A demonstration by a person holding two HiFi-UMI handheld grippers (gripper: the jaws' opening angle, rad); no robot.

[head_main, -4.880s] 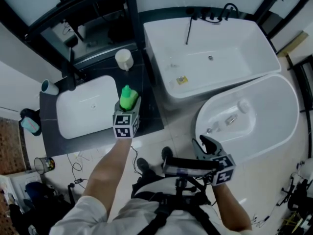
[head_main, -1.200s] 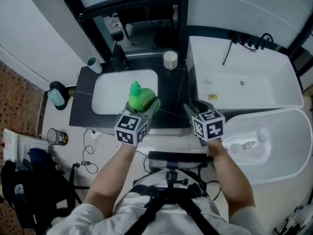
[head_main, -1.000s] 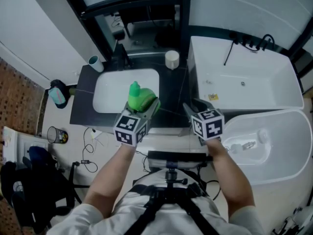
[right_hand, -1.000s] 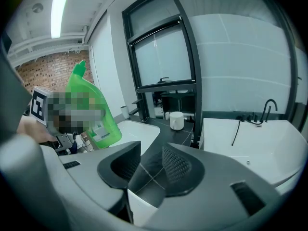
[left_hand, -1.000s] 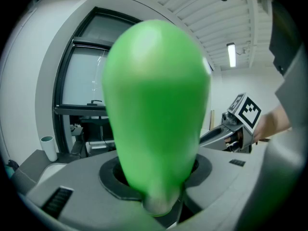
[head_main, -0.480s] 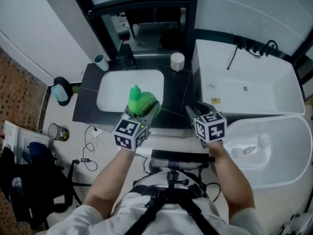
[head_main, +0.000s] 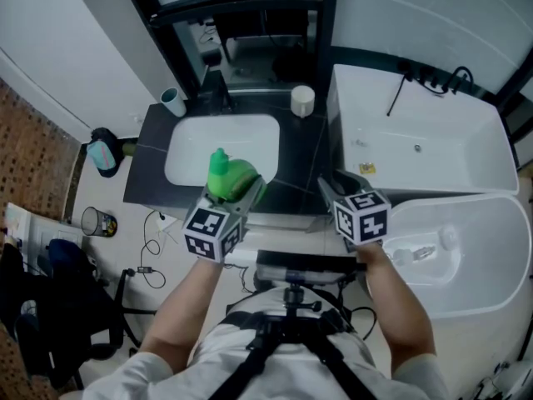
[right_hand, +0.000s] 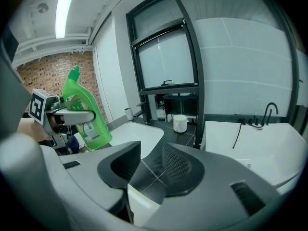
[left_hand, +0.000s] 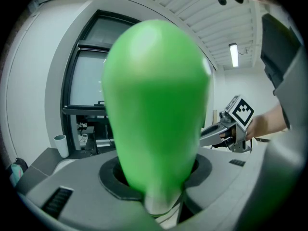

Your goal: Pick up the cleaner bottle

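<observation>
One green cleaner bottle (head_main: 226, 173) clamped in left gripper (head_main: 239, 192), over near edge of sink (head_main: 187, 152), right gripper (head_main: 335, 183) jaws apart, empty, beside bathtub (head_main: 433, 132)

No words or numbers can be read anywhere. The green cleaner bottle (right_hand: 85, 110) has a label (right_hand: 92, 127) low on its side, but the print on it is too small and fuzzy to read. Just below the cleaner bottle in the head view, the marker cube (head_main: 212, 233) of the left gripper (head_main: 240, 186) shows only black and white squares, not letters. The other marker cube (head_main: 361, 217), on the right gripper (head_main: 336, 182) off to the bottle's right, shows the same kind of squares.
</observation>
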